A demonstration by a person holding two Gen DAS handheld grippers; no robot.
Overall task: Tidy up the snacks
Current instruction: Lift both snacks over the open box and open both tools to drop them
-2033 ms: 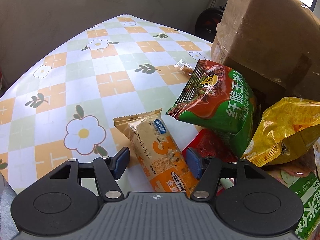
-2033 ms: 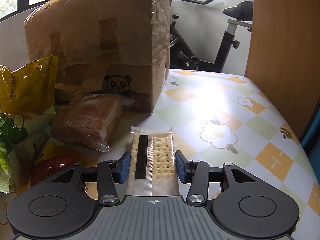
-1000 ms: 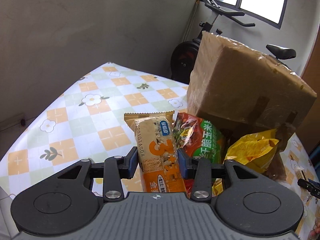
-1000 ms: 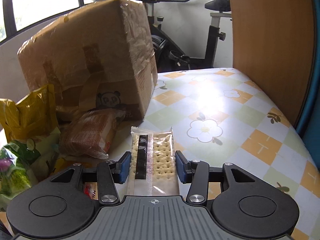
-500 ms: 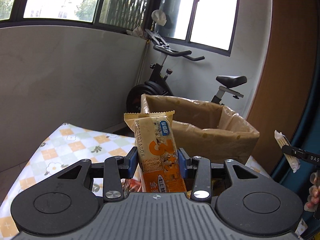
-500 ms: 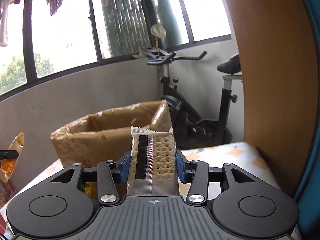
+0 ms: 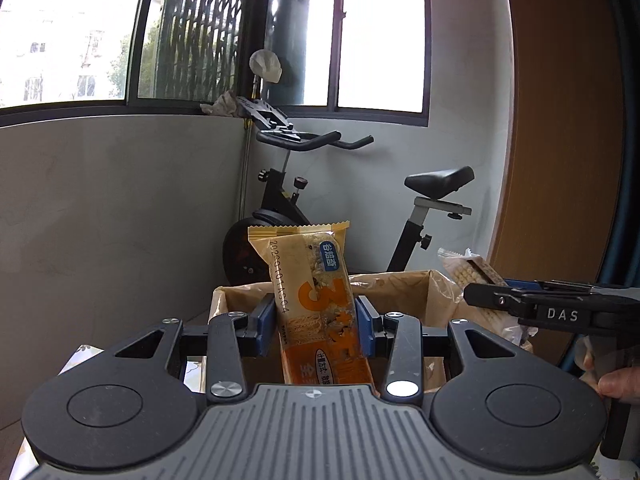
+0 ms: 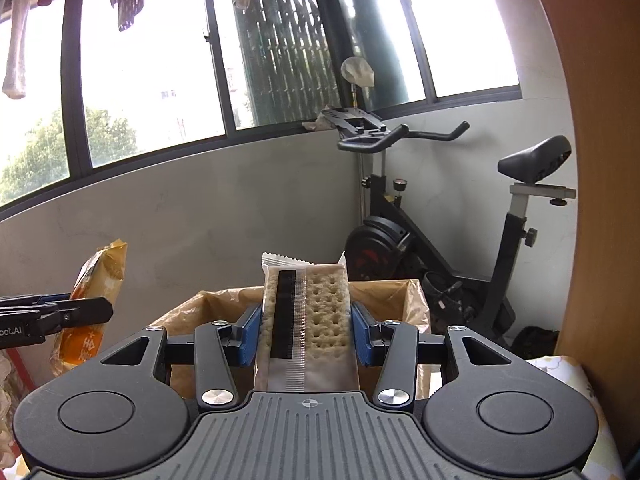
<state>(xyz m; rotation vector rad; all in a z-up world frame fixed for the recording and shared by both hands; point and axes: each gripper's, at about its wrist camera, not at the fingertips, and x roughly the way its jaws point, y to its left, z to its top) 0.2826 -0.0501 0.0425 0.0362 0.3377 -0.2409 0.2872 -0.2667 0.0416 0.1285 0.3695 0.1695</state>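
Observation:
My left gripper (image 7: pixel 316 322) is shut on an orange cereal bar packet (image 7: pixel 312 296), held upright in the air. Behind and below it stands the open cardboard box (image 7: pixel 400 288). My right gripper (image 8: pixel 306 330) is shut on a clear pack of crackers (image 8: pixel 308 312), also raised above the open cardboard box (image 8: pixel 384 296). The right gripper (image 7: pixel 516 302) with its crackers (image 7: pixel 466 270) shows at the right of the left wrist view. At the left edge of the right wrist view, the left gripper (image 8: pixel 60 314) holds the orange packet (image 8: pixel 96 300).
An exercise bike (image 7: pixel 288 200) stands behind the box against a grey wall, below windows. A wooden panel (image 8: pixel 600 200) rises on the right. A corner of the flowered tablecloth (image 8: pixel 560 364) shows by the box. A person's fingers (image 7: pixel 616 384) hold the right gripper's handle.
Both grippers have risen with their packets from the table to above the box's open top. The table and the other snacks have dropped out of sight.

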